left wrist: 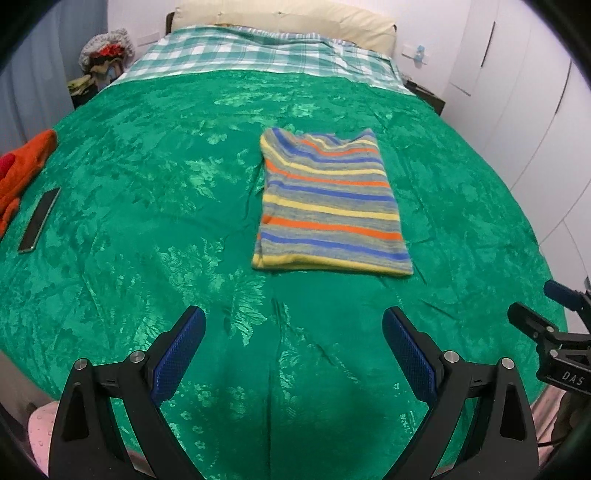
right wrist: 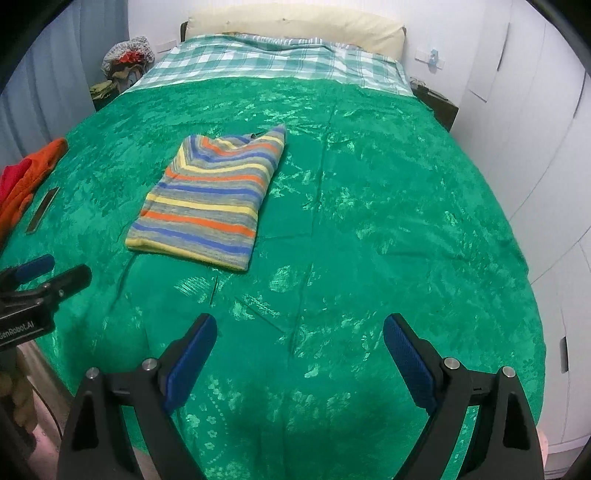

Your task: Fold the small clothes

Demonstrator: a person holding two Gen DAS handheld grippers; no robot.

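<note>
A striped knit garment (left wrist: 328,203) (right wrist: 210,199) in grey, blue, yellow and orange lies folded into a flat rectangle on the green bedspread (left wrist: 147,221) (right wrist: 369,221). My left gripper (left wrist: 293,321) hangs open over the bed's near edge, well short of the garment, with nothing between its blue pads. My right gripper (right wrist: 300,326) is open too, over bare spread to the right of the garment. Each gripper shows at the edge of the other's view: the right gripper (left wrist: 532,301) at the right, the left gripper (right wrist: 62,267) at the left.
Orange and red clothes (left wrist: 22,170) (right wrist: 29,173) lie at the bed's left edge beside a dark flat phone (left wrist: 38,219) (right wrist: 42,210). A checked sheet (left wrist: 258,51) and a cream pillow (left wrist: 288,18) are at the head. White wardrobe doors (right wrist: 535,129) line the right.
</note>
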